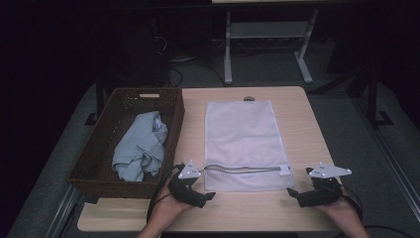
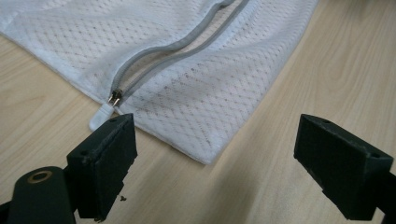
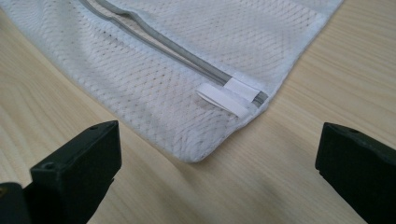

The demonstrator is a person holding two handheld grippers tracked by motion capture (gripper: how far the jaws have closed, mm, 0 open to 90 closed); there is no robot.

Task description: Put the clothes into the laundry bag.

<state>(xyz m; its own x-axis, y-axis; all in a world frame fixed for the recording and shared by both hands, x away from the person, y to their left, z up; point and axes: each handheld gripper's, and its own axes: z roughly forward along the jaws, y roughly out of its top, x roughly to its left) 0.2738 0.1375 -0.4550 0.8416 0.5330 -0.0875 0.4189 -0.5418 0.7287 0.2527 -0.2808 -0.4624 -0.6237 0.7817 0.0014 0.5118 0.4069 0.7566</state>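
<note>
Wooden worktop [image 1: 307,134]: white mesh laundry bag [image 1: 242,144] lies flat mid-worktop, zipper [image 1: 242,169] along its near edge. My left hand-held gripper [image 1: 200,194] sits released nr the bag's near-left corner, right hand-held gripper [image 1: 297,193] released nr the near-right corner. Wicker basket [image 1: 99,173] w/ blue cloth [image 1: 141,146] on the left.

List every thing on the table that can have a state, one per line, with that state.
mesh laundry bag: lying flat on the table, nothing gripping it.
zipper: partly open, its two sides gape; the slider sits at the end by the left gripper.
wicker basket: open-topped, holds cloth.
pale blue garment: crumpled inside the basket.
left gripper: jaws open, empty.
right gripper: jaws open, empty.
</note>
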